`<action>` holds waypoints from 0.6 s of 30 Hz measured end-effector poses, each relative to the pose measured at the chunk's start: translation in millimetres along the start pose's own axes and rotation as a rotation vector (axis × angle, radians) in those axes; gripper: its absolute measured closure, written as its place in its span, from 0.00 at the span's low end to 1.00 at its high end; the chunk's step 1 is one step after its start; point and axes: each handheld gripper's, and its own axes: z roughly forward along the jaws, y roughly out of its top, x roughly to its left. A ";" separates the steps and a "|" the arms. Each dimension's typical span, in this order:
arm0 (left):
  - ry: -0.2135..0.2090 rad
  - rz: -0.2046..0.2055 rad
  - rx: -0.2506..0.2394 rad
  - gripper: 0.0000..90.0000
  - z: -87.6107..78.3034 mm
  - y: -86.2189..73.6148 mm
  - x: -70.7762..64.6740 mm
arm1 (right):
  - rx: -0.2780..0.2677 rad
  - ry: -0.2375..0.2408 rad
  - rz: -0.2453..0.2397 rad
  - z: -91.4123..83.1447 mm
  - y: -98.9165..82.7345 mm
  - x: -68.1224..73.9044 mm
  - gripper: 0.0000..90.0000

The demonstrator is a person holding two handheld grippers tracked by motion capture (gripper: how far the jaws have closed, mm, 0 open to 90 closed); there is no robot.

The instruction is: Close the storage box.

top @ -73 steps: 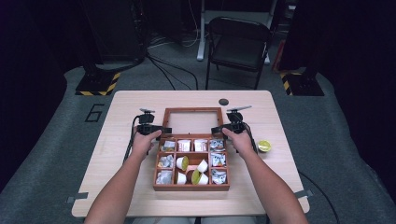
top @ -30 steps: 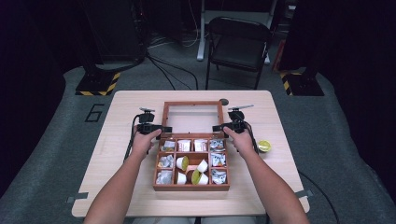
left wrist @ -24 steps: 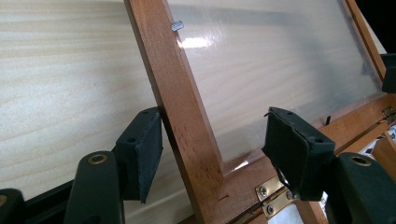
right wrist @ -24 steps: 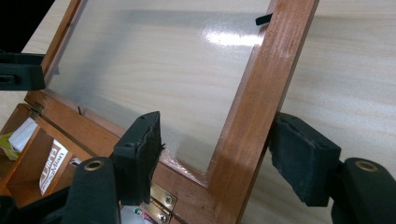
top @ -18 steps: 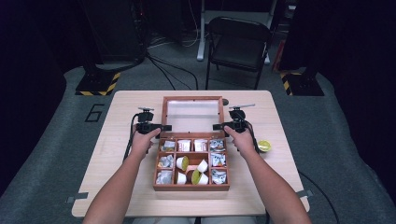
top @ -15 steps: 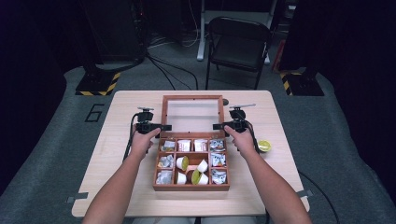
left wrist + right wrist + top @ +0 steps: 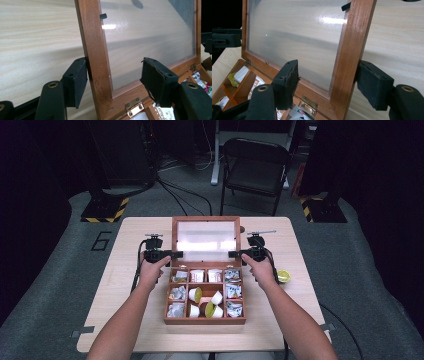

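A wooden box (image 7: 205,321) with several compartments of foil packets and small white and green cups sits mid-table. Its glass-paned lid (image 7: 205,219) stands raised on brass hinges. My left gripper (image 7: 176,254) straddles the lid's left rail. In the left gripper view the left gripper (image 7: 113,75) has its outer pad against the rail (image 7: 96,62), while the inner pad hangs clear over the glass. My right gripper (image 7: 232,254) straddles the right rail. In the right gripper view the right gripper (image 7: 329,75) has its outer pad on the rail (image 7: 348,57) and its inner pad apart from it.
A lime-green cup (image 7: 283,276) lies on the table (image 7: 100,285) to the right of the box. A small dark round thing (image 7: 242,228) sits just behind the lid. A folding chair (image 7: 255,165) stands beyond the far edge. Cables trail from both grippers.
The lid has swung up from leaning far back to standing more upright. Both hands stay at its sides, barely moved.
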 end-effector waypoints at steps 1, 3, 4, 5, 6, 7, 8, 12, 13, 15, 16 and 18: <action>0.003 0.000 -0.004 0.42 -0.4 0.1 -0.8 | -0.001 0.001 -0.001 -0.4 0.1 0.3 0.38; 0.000 0.002 -0.007 0.42 -2.0 0.7 -1.5 | 0.000 0.002 0.005 -2.3 0.3 2.2 0.38; -0.002 0.003 -0.009 0.42 -3.1 0.9 -1.9 | -0.003 0.001 0.001 -2.8 0.3 2.4 0.38; -0.003 0.011 -0.012 0.42 -4.0 1.2 -2.0 | -0.004 0.003 -0.001 -3.6 0.4 3.0 0.38; -0.003 -0.006 -0.022 0.42 -4.7 1.2 -3.9 | -0.006 0.003 -0.003 -4.6 0.5 3.6 0.38; -0.004 0.010 -0.021 0.42 -5.9 1.7 -3.4 | -0.009 0.005 -0.006 -5.5 0.6 3.9 0.38; -0.005 0.013 -0.021 0.42 -7.0 1.8 -3.9 | -0.011 0.006 -0.010 -6.4 0.6 4.2 0.38; -0.007 0.017 -0.029 0.42 -10.1 2.1 -6.1 | -0.016 0.011 -0.017 -9.5 0.7 5.9 0.38; -0.008 0.021 -0.032 0.42 -11.1 2.4 -6.1 | -0.017 0.009 -0.018 -10.4 0.7 6.6 0.38; -0.006 0.022 -0.036 0.42 -12.8 2.6 -7.6 | -0.018 0.009 -0.021 -12.2 0.6 8.1 0.38; -0.009 0.026 -0.037 0.42 -13.8 2.6 -8.2 | -0.019 0.009 -0.026 -12.9 0.6 8.6 0.38; -0.010 0.032 -0.039 0.42 -15.1 2.4 -9.0 | -0.020 0.008 -0.029 -14.5 0.5 9.9 0.38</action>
